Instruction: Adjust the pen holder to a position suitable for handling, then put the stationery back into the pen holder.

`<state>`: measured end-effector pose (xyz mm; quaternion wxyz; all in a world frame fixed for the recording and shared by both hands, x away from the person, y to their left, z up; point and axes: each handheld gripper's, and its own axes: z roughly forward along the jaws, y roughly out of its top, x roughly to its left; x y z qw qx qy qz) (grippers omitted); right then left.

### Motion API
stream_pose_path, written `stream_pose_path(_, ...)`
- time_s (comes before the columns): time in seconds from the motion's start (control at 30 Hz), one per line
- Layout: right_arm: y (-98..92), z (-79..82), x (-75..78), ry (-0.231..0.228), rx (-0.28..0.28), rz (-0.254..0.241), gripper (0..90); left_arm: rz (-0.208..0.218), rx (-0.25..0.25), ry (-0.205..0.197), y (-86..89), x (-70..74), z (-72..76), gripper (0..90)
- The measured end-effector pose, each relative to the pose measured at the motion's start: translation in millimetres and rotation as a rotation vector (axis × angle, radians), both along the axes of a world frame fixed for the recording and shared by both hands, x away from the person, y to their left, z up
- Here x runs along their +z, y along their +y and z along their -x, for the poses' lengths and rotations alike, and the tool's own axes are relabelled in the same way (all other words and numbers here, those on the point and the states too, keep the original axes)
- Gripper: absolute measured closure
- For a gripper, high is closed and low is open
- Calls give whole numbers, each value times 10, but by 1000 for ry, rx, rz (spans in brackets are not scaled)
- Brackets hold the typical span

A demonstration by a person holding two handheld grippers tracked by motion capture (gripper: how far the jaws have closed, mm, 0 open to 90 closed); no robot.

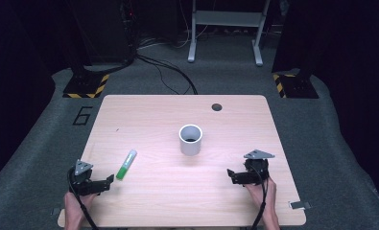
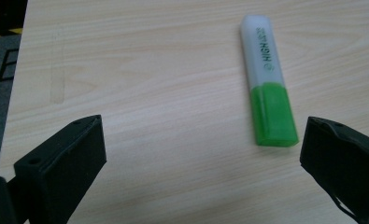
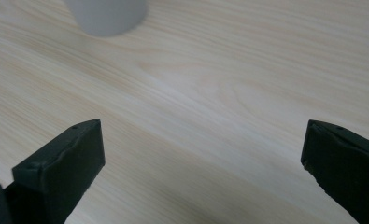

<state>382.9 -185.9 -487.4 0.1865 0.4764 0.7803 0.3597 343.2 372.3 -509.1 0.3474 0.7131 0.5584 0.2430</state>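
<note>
left tool point(image 1: 111, 180) gapes wide, the green highlighter point(image 1: 126, 164) at its 1 o'clock on the worktop point(image 1: 153, 120) (untouched); right tool point(image 1: 230, 174) wide open too.

My table point(image 1: 153, 191) is evenly lit from above, the surroundings dark; my close views look slightly soft.

Grey carpet floor point(image 1: 43, 143), dark surroundings
</note>
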Motion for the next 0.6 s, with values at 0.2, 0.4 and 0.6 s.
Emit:
stream_pose_path(0.2, -293, 83, -160, 25, -71, 1, 0, 8, -26, -28, -107, 95, 23, 3)
stream_pose_path(0.4, -545, 164, -328, 44, -139, -1, 0, 12, -61, -14, -207, 102, 39, 3)
stream_pose_path(0.6, -622, 192, -382, 39, -164, 11, 0, 11, -89, 12, -307, 67, 43, 2)
